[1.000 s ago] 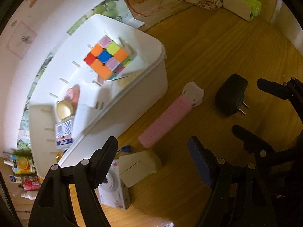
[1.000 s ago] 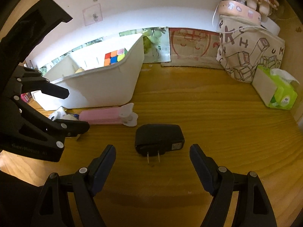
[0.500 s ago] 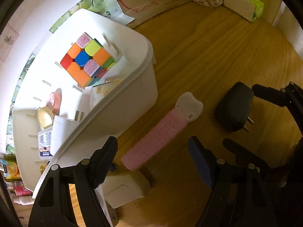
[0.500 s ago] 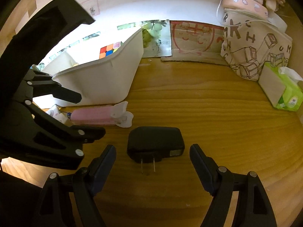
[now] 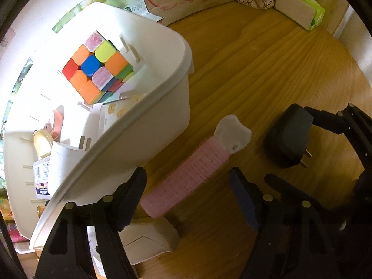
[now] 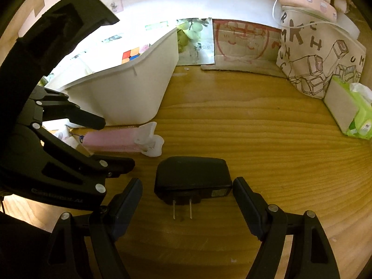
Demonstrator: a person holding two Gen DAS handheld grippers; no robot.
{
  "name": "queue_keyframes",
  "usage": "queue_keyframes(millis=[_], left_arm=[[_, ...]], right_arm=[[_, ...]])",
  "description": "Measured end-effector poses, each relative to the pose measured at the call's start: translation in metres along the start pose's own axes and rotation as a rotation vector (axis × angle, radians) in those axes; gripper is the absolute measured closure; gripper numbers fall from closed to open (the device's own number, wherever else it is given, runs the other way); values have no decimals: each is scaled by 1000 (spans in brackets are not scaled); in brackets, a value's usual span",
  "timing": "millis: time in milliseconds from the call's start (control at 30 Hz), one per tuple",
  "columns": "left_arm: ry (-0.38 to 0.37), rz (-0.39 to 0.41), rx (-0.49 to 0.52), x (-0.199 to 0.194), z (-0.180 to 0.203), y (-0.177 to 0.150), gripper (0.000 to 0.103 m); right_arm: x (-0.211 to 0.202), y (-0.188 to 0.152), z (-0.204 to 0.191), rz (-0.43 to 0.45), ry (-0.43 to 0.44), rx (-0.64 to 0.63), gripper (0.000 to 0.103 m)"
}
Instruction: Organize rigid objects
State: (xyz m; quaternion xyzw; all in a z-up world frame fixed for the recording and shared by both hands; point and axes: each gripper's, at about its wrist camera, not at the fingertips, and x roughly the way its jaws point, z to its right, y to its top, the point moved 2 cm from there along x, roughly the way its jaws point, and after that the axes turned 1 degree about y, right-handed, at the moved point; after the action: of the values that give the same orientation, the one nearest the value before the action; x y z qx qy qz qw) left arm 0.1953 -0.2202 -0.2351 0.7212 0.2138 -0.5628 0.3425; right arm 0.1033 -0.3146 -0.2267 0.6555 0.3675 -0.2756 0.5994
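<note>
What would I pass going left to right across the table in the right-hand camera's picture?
The other claw → white bin → pink roller → black plug adapter → printed cloth bag → green tissue pack.

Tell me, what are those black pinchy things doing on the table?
A person is tidying hard objects into the white bin, one tool in each hand. The right tool is open around a black charger lying on the wooden table. The left tool is open over a pink roller. A colourful cube already sits inside.
</note>
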Motion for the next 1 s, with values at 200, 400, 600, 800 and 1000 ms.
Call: queue_keyframes(millis=[200,400,600,800,1000], left_arm=[[-32,11,1,2,0,7,46],[-45,14,17,4,5,13,57],[-67,18,7,4,12,19,72],[-100,12,-18,6,18,24,77],[-117,9,-67,-1,21,18,78]], right_arm=[[1,2,-2,3,17,-11,23],[1,3,1,5,17,-9,33],[1,4,3,1,18,-14,39],[0,5,4,-10,34,-31,39],[-1,5,7,-23,60,-49,39]])
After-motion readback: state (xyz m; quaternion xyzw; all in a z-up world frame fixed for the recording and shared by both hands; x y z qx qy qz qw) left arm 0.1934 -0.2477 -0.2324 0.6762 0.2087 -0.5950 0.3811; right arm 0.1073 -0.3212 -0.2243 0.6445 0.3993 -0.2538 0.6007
